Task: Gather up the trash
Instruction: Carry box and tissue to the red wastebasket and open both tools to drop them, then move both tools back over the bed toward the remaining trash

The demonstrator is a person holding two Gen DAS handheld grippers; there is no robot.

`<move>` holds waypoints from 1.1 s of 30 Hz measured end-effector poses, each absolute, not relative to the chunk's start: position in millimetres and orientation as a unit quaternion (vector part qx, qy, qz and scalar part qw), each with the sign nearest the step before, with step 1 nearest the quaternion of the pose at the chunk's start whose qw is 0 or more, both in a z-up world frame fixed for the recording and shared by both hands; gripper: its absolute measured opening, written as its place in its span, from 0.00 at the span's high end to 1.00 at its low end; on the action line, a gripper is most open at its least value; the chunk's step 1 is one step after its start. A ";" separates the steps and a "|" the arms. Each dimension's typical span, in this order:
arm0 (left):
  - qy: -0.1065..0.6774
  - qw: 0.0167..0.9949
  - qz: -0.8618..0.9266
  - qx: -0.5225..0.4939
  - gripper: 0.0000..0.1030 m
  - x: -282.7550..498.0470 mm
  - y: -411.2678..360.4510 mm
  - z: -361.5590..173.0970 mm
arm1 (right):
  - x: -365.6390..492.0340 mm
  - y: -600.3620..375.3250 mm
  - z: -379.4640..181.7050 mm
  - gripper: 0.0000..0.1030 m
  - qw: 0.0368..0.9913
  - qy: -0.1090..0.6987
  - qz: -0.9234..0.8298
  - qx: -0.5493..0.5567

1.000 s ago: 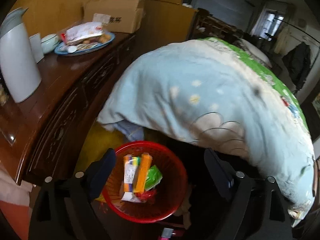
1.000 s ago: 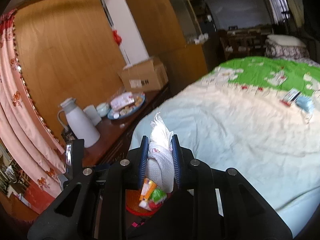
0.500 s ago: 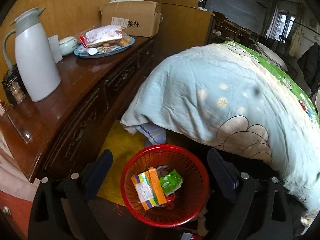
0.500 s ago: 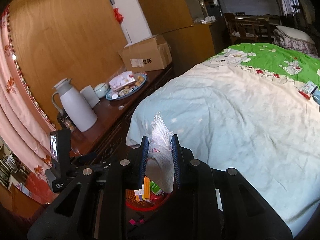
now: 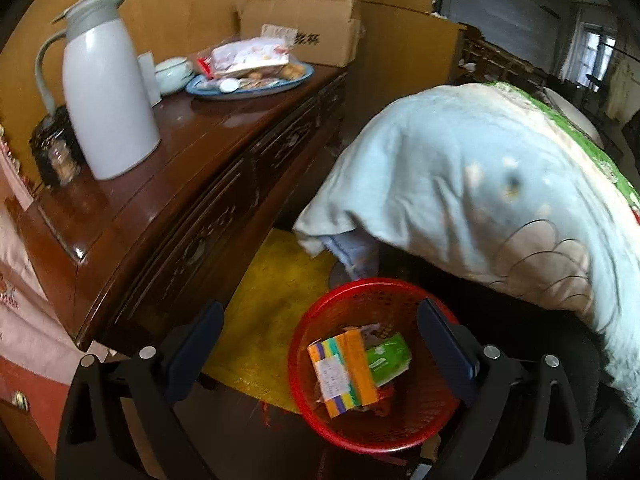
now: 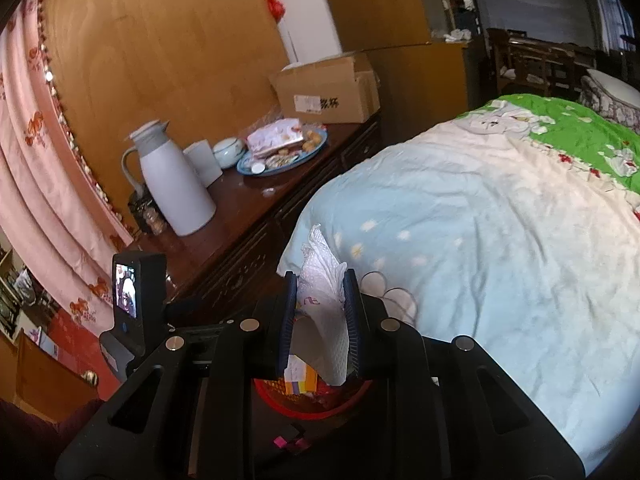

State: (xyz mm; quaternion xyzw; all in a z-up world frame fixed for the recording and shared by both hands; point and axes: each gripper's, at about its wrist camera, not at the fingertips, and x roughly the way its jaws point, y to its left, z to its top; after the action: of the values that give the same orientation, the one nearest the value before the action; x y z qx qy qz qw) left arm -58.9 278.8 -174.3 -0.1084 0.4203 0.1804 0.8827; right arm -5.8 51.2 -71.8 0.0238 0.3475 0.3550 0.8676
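Note:
A red mesh basket (image 5: 360, 285) stands on the floor between the sideboard and the bed. It holds an orange and yellow box (image 5: 344, 372), a green packet (image 5: 390, 356) and other scraps. My left gripper (image 5: 320, 320) hangs above it, open wide with nothing between its fingers; the basket lies under the right finger (image 5: 444, 344). My right gripper (image 6: 320, 280) is shut on a crumpled white tissue (image 6: 322, 304) that sticks up past the fingertips. The basket (image 6: 316, 402) and the box (image 6: 300, 382) show just below the tissue.
A dark wooden sideboard (image 5: 180, 168) on the left carries a white thermos jug (image 5: 108, 100), a blue plate of snacks (image 5: 252, 80) and a cardboard box (image 5: 304, 28). A bed with a light blue quilt (image 5: 460, 184) fills the right. A yellow mat (image 5: 276, 292) lies beside the basket. The left gripper's body and its small screen (image 6: 126, 292) are at the left.
In the left wrist view the basket has slid from between the fingers to the right, and more of the sideboard shows. The right gripper keeps its hold on the tissue and has shifted over the basket.

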 end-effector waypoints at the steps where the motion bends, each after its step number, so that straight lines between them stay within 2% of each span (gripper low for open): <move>1: 0.422 0.881 0.183 -0.110 0.07 -59.5 281.0 -177.1 | -5.2 55.1 -73.6 0.76 0.865 0.351 0.357 0.021; 12: 0.442 0.855 0.213 -0.170 0.07 -65.9 318.0 -205.9 | 15.5 115.7 -120.8 0.72 0.802 0.430 0.414 0.000; 14: 0.444 0.852 0.217 -0.172 0.07 -66.2 321.3 -208.1 | 23.8 127.3 -134.3 0.64 0.785 0.455 0.420 0.002; 15: 0.445 0.852 0.217 -0.172 0.07 -66.1 321.4 -208.0 | 26.0 129.4 -136.9 0.54 0.784 0.459 0.418 0.005; 19: 0.438 0.857 0.217 -0.160 0.07 -66.8 318.8 -202.9 | 25.5 125.8 -133.1 0.44 0.793 0.449 0.412 0.012; 25: 0.432 0.864 0.209 -0.152 0.07 -66.2 309.9 -192.2 | 19.9 111.0 -120.3 0.39 0.811 0.426 0.401 0.016; 33: 0.389 0.894 0.193 -0.112 0.07 -72.0 279.8 -145.9 | 3.7 73.0 -94.1 0.34 0.837 0.383 0.388 0.035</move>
State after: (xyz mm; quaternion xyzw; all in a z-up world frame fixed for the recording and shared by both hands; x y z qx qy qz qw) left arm -72.0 279.8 -145.9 -0.1117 0.3886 0.1934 0.8939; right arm 3.7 73.0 -94.1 0.0349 0.3834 0.3885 0.8372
